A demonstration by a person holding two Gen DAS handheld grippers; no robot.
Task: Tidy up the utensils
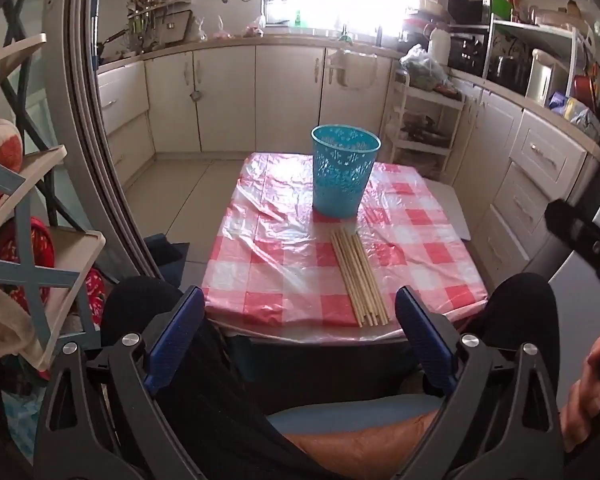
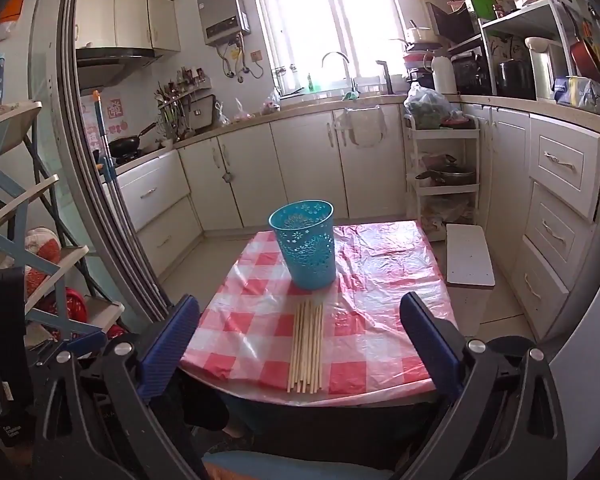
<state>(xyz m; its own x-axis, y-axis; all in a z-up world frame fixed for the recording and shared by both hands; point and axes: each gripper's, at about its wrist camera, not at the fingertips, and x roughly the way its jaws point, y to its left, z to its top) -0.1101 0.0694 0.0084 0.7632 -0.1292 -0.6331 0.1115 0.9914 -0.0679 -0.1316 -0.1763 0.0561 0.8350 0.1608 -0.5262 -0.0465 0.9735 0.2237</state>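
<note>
Lying side by side near the front edge of the table, the chopsticks form a neat bundle that points toward the basket, with their far tips just short of its base. Both grippers are held back from the table, over the person's lap, and nothing has been picked up. The left gripper is spread wide with nothing between its blue pads, and the right gripper is equally wide and empty. The step in hand looks like the first reach, and the right gripper is better lined up, since the bundle runs almost straight along its view. A good grasp would come down over the near half of the sticks, with the jaws set across the bundle rather than along it, so closing gathers them instead of scattering them. The plastic cover on the table looks loose and wrinkled, so the pads may snag it; whether the sticks lie in one layer or stacked is hard to tell from here. Lifting slowly, tilting the bundle upright and lowering it into the basket's open mouth should finish the job cleanly.
</note>
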